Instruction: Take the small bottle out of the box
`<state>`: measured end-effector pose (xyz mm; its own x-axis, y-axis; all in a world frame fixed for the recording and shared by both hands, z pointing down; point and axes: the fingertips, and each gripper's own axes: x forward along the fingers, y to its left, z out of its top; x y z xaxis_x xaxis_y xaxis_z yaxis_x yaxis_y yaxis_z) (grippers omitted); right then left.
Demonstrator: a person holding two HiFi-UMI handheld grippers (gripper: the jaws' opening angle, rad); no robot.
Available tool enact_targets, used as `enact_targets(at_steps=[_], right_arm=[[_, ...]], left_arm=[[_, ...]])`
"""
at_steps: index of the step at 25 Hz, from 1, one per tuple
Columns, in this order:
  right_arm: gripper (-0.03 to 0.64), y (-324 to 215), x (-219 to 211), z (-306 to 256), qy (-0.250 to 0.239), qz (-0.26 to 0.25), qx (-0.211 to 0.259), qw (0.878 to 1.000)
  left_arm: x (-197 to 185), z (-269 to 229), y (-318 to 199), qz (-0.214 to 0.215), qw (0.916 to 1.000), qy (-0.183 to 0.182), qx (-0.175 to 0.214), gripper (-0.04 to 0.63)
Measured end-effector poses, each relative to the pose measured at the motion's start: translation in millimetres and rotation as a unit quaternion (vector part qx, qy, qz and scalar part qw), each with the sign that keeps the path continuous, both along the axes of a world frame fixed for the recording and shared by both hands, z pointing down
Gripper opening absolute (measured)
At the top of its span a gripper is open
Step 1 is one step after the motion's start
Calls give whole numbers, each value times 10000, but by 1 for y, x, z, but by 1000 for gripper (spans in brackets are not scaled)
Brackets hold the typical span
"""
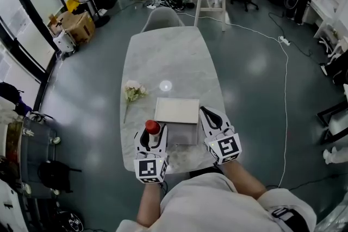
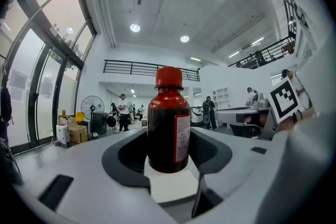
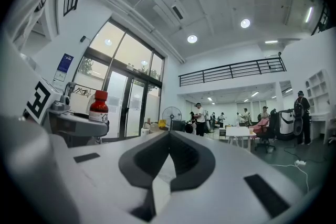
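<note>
Left gripper view shows the small bottle gripped, outside the box

Fingers (image 2: 84,170) of the left gripper (image 1: 153,139) are closed on the small bottle (image 2: 167,123), whose dark body sits upright between the two dark pads. Its red cap stands above them and its label faces right. The right gripper (image 3: 168,136) is alongside with its fingers closed together on nothing, and from its own view the bottle shows off to the left, in the other gripper.

From the head view, the bottle is at the near left corner of the box (image 1: 176,110), outside it rather than in it. The box lies flat near the front edge of the marble surface (image 1: 163,57). A small bunch of flowers (image 1: 133,92) lies on the surface further out to the left, well apart from the box.

By the look of it the removal itself is all but done, and what remains is the placing. The next move probably calls for a bare spot on the surface to the left of the box and short of the flowers. The bottle should go down upright there, and the fingers should open only once its base rests flat
</note>
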<state>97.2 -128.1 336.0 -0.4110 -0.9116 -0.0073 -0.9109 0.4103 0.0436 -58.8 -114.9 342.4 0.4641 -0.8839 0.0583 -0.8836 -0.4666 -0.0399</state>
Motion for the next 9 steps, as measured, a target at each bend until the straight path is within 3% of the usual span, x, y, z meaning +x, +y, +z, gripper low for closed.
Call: enact_targets(at_steps=[9], right_arm=[[26,-1,0,0,1,-59,28,10000]], left_arm=[[5,3,-2,71,10000,30,-7,236]])
